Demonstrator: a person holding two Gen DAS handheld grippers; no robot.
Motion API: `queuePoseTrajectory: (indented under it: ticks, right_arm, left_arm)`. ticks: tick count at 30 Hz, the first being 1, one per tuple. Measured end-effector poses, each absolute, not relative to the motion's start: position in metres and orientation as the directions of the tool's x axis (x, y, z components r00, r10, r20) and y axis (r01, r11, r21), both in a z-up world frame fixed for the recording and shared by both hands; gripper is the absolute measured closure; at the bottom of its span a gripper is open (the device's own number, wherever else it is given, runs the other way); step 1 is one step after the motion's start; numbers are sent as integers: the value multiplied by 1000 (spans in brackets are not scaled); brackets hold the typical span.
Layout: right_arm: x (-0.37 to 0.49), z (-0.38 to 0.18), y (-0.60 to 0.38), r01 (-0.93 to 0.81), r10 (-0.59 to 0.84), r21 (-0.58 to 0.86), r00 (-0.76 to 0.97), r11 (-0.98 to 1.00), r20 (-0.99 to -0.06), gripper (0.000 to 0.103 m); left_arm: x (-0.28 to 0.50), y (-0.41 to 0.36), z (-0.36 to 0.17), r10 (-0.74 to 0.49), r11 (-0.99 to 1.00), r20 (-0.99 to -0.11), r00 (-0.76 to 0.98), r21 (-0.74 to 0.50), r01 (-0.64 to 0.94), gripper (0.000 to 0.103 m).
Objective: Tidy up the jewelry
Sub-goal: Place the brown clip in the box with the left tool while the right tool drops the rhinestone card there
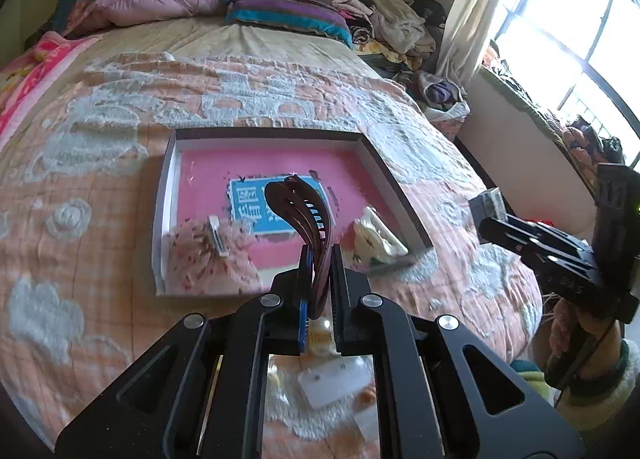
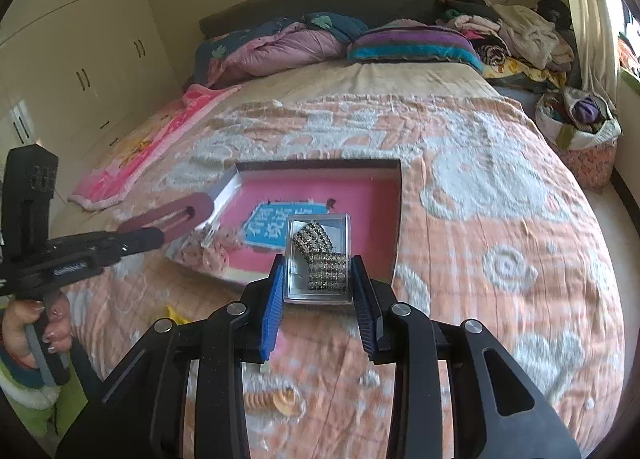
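Observation:
An open box with a pink lining (image 1: pixel 384 175) (image 2: pixel 396 211) lies on the bed. My left gripper (image 1: pixel 320 255) is shut on one end of a dark red comb hair clip (image 1: pixel 298 207), which curves up over the box. In the right wrist view the same left gripper (image 2: pixel 158 237) holds the hair clip (image 2: pixel 172 215) by the box's left edge. My right gripper (image 2: pixel 318 263) is shut on a small clear case (image 2: pixel 320 225) with a rhinestone band (image 2: pixel 322 259) inside, above the box's near edge. A pink scrunchie (image 1: pixel 208 259) and a cream piece (image 1: pixel 374 237) lie inside the box.
An orange-and-white patterned bedspread (image 2: pixel 500 219) covers the bed. A white card (image 1: pixel 332 379) and an orange beaded piece (image 2: pixel 272 399) lie on it near me. Pillows and piled clothes (image 2: pixel 520 35) are at the far end, a wardrobe (image 2: pixel 80 59) left, a basket (image 2: pixel 580 139) right.

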State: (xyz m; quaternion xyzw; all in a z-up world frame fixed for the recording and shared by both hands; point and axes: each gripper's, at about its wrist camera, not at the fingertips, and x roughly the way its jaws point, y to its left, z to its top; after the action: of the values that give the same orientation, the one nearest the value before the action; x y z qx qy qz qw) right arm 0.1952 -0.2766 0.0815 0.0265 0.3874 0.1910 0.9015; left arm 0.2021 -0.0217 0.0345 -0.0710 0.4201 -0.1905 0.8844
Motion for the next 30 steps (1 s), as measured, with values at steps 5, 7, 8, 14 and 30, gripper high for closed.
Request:
queuePoseTrajectory:
  ticks: [5,7,8,14,30]
  right_arm:
    - [216,87,-273,-329,363,186,635,926,-682,72]
    - [225,87,-271,-330,364,187,635,925,-681,72]
    - [229,87,-270,-330,362,185,635,926,-682,72]
    - [253,82,-266,-328,358,183,626,927,-693,72]
    - [304,32,-256,-290,304,159,572,944,-762,72]
  left_arm:
    - [220,-29,29,-383,923,-722,576,-269,276,100]
    - [226,-33,26,-376,925,-724,578,-257,280,100]
    - [229,-35,25,-372,926,-726,578,-250,282,100]
    - [247,-46,14,-364,928,-738,568,-234,291,100]
    - [275,-59,-28,-331,933,-777,536,-184,309,100]
